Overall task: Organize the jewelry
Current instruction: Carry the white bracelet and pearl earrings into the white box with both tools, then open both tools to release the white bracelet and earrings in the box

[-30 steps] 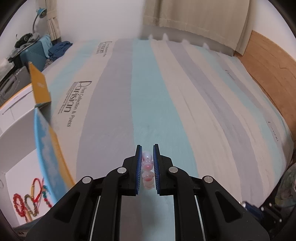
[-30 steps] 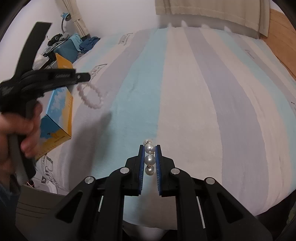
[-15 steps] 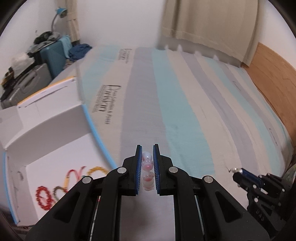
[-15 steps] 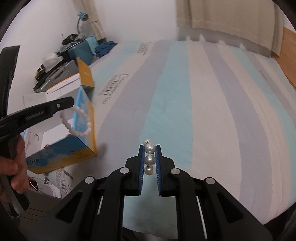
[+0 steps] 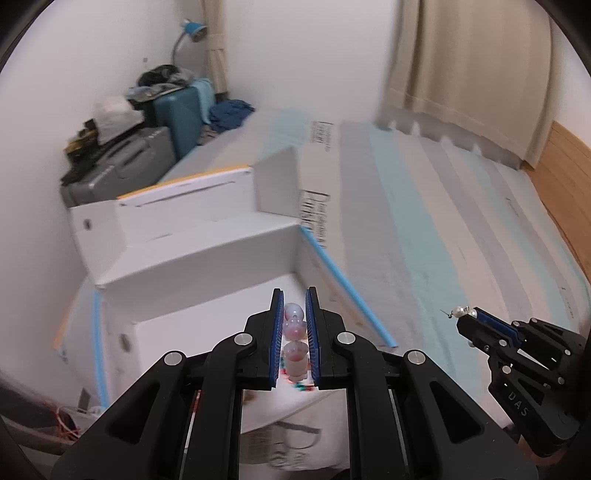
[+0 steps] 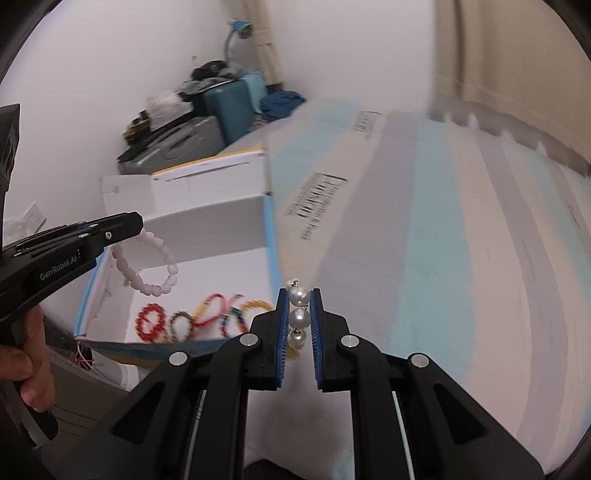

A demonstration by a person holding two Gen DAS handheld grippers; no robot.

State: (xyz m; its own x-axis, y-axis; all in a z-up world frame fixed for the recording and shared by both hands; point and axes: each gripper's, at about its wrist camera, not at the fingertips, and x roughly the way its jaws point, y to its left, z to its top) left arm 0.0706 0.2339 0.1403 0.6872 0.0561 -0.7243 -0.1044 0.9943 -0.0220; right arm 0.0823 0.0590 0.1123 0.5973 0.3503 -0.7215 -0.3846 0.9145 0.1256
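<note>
My left gripper is shut on a pale pink bead bracelet, whose loop hangs from the tip over an open white cardboard box. My right gripper is shut on a string of white pearls and hovers over the box's right edge; it also shows at the lower right of the left wrist view. On the box floor lie several coloured bead bracelets, red, dark and yellow.
The box stands at the left side of a bed with a striped blue, grey and cream cover. Suitcases and piled clothes stand in the far corner under a blue lamp. Curtains hang behind. A hand grips the left tool.
Both grippers have swung left and up from over the bed cover to the open box, each keeping its beads. The box interior and the room corner have come into view.
</note>
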